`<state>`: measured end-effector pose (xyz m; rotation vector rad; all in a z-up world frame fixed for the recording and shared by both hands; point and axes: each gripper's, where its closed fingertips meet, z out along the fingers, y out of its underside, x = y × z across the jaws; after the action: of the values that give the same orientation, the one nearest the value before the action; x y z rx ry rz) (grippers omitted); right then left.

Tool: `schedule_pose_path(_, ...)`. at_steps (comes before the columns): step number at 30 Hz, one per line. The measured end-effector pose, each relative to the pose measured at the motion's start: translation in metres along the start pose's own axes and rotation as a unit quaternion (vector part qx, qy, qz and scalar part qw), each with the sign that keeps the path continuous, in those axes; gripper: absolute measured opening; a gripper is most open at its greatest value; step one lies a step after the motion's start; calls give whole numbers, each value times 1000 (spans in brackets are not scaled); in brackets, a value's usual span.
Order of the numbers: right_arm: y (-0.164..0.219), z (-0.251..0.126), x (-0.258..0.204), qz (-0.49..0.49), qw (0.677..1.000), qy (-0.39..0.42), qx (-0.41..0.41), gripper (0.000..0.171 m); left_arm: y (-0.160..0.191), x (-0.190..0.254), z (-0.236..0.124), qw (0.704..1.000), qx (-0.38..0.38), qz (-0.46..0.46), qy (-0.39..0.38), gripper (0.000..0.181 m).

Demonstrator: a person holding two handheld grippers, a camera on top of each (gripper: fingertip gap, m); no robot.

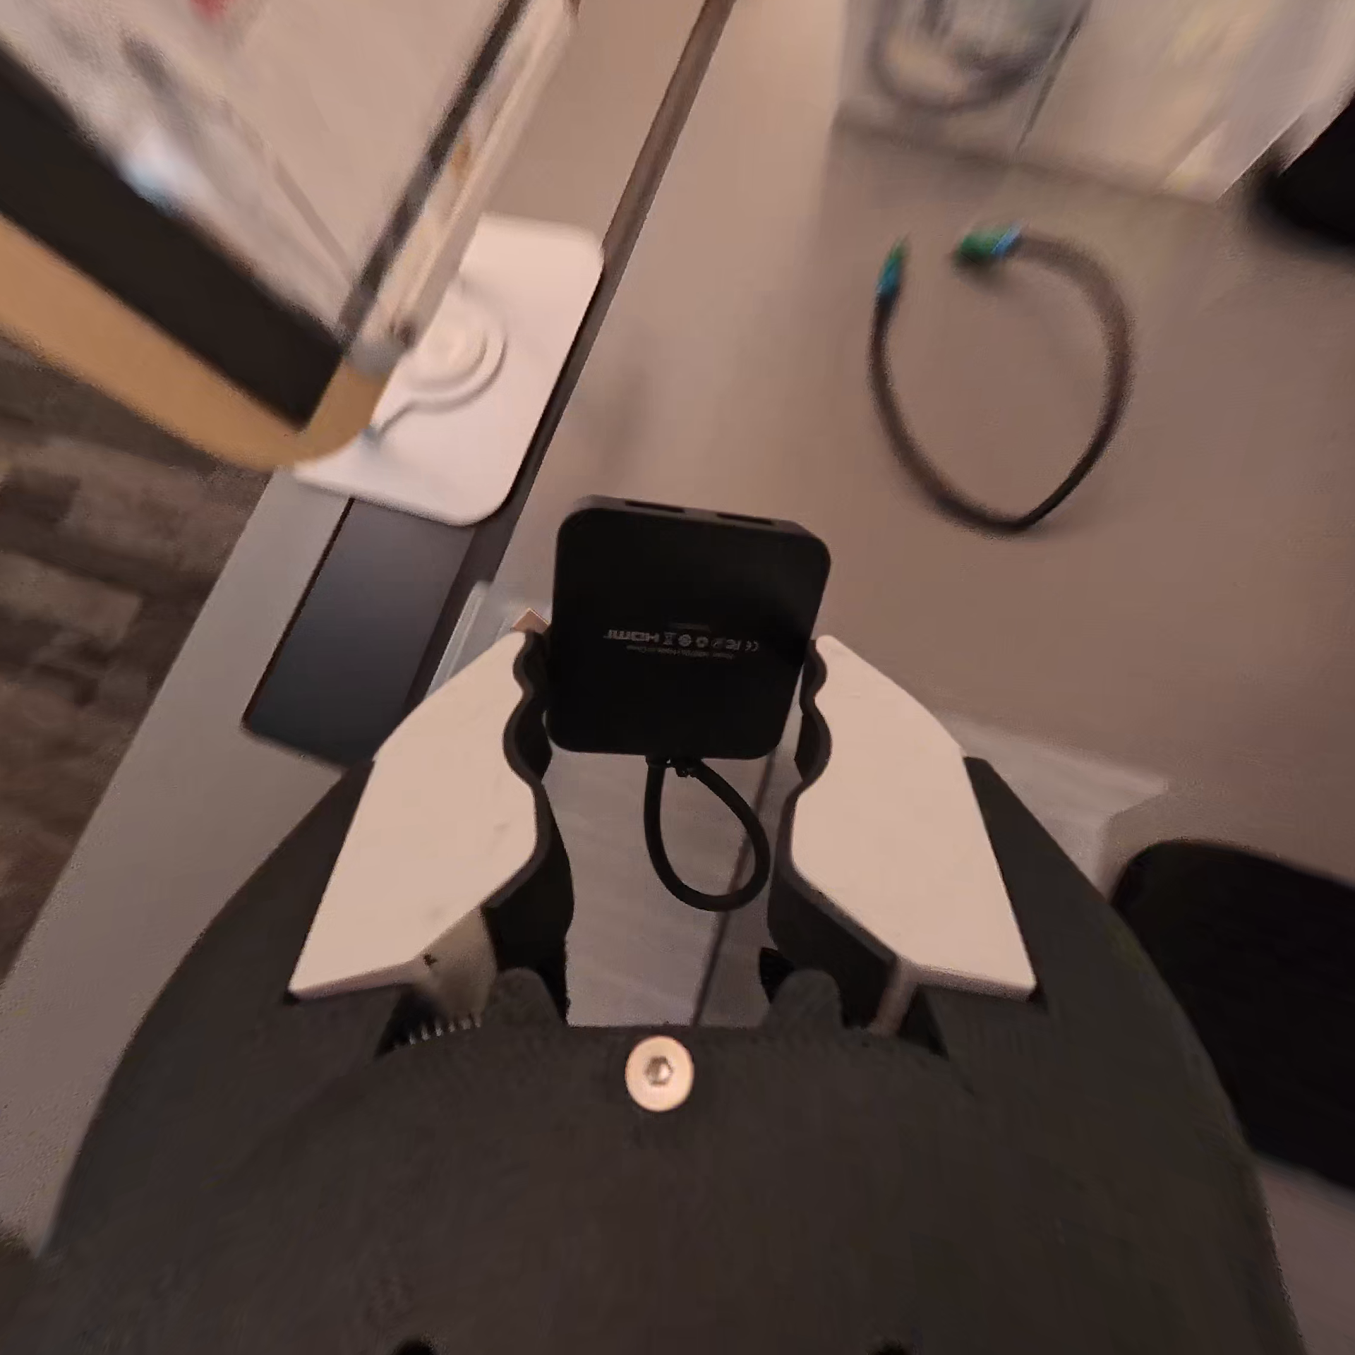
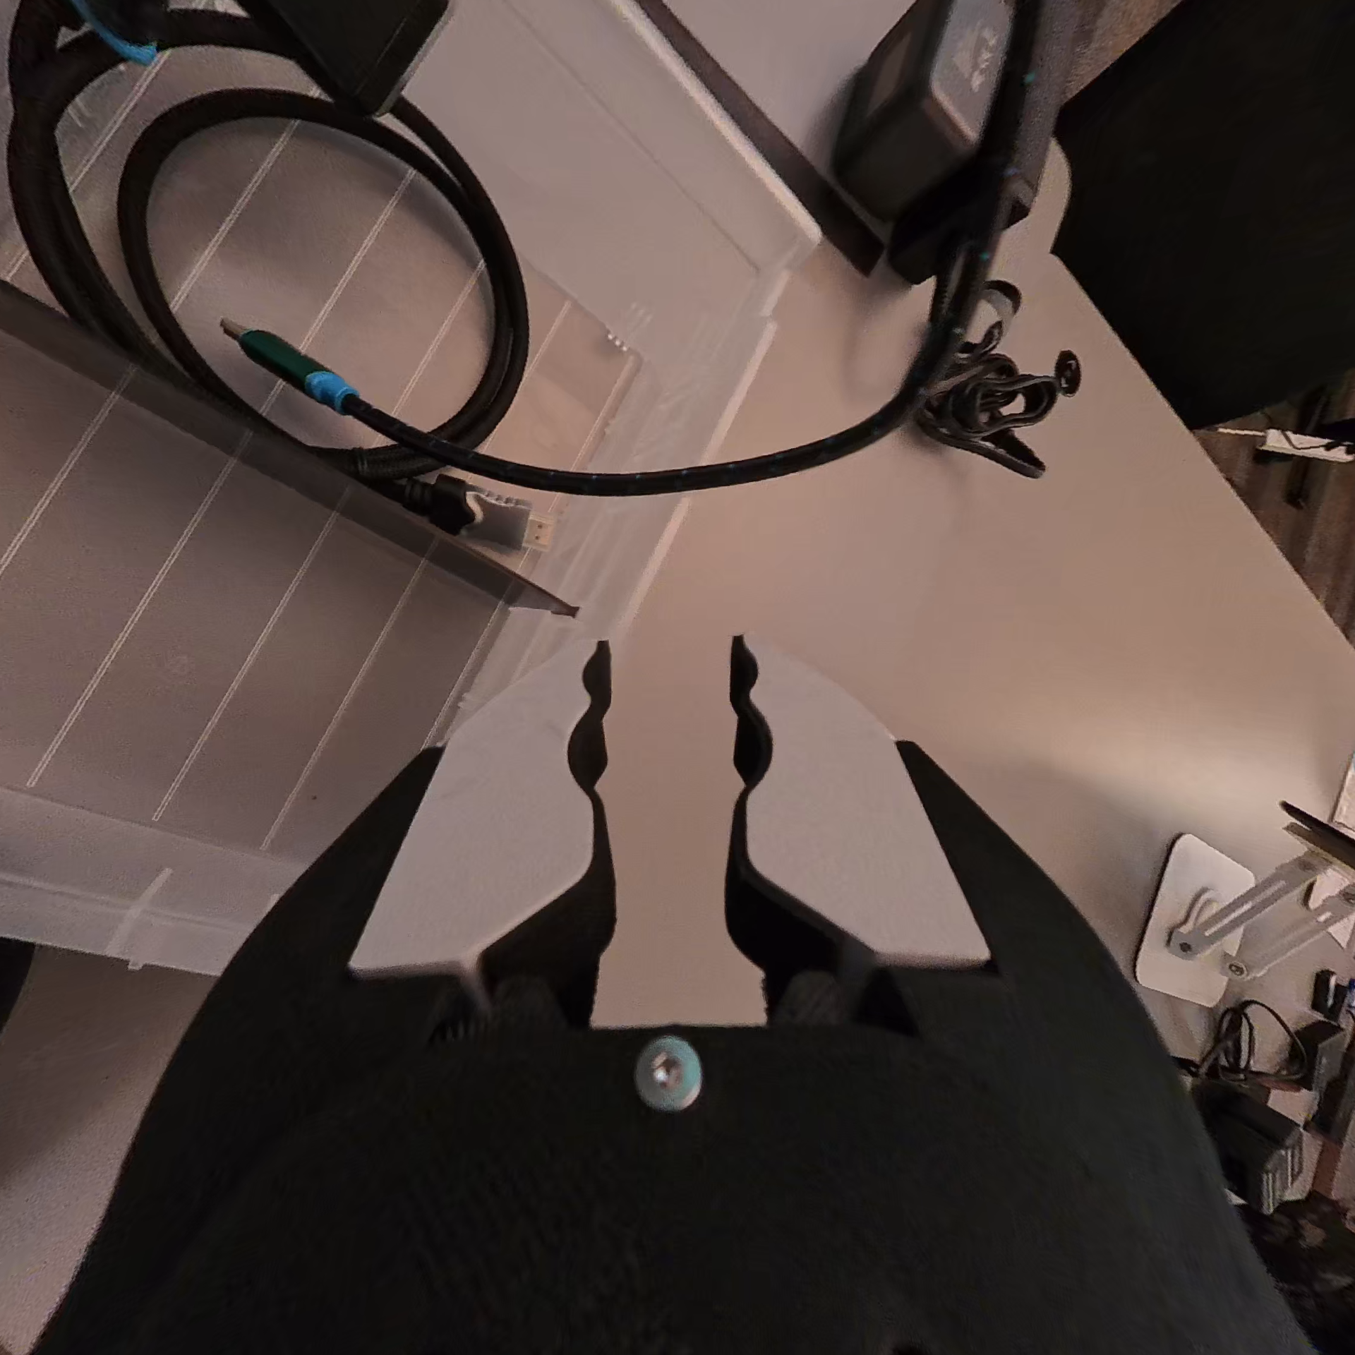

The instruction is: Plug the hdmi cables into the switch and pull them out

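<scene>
Nearby, a looped cable (image 1: pixel 1004 381) lies beyond the held switch (image 1: pixel 685 630).

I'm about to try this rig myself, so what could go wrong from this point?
1. The left gripper pinches the black switch only near its rear edge, so pushing a plug in might twist or slip it.
2. The switch's short pigtail loops between the fingers and could snag.
3. The right gripper is open and empty; the green-ended cable lies over other coils, so lifting it may drag them.

left gripper (image 1: pixel 678 645): clamped on a held item | right gripper (image 2: pixel 667 649): parted, empty
</scene>
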<state>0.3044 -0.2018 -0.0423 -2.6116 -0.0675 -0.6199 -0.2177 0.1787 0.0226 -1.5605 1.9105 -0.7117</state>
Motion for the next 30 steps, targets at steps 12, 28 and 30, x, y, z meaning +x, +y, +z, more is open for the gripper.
schedule_pose_path(12,-30,-50,11,-18,994,76,79,35,-101,108,75,991,9,-65,118,67)
schedule_pose_path(28,-107,-97,-77,-206,962,54,170,37,36,61,213,934,-340,-108,-7,67)
schedule_pose_path(30,-110,-94,-82,-217,961,49,167,37,36,61,214,934,-342,-109,-5,67)
